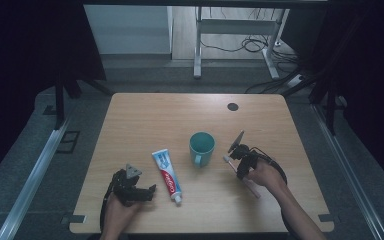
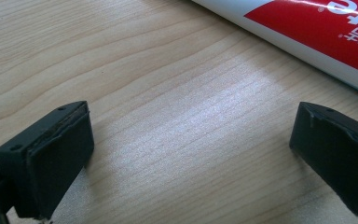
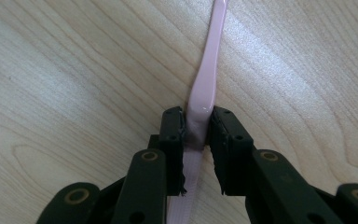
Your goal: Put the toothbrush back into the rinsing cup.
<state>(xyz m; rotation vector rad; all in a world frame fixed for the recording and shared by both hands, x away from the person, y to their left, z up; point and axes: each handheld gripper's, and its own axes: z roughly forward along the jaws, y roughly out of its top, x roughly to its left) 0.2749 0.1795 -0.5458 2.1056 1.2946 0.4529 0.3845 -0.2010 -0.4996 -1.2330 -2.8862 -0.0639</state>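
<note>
A pink toothbrush (image 1: 253,189) lies on the wooden table (image 1: 145,115), right of a teal cup (image 1: 201,147). My right gripper (image 1: 239,167) is down on it. In the right gripper view the gripper (image 3: 198,127) has both pads pressed against the toothbrush (image 3: 209,60) at its handle, and the rest of the toothbrush runs away along the wood. A red, white and blue toothpaste tube (image 1: 166,175) lies left of the cup. My left gripper (image 1: 149,193) rests on the table just left of the tube, open. Bare wood shows between the jaws of the left gripper (image 2: 191,154), with the tube (image 2: 317,32) beyond them.
A small dark round hole (image 1: 232,106) sits near the table's far edge. Bare wood stretches across the far half of the table. Metal desk legs and cables (image 1: 252,45) stand on the floor behind it.
</note>
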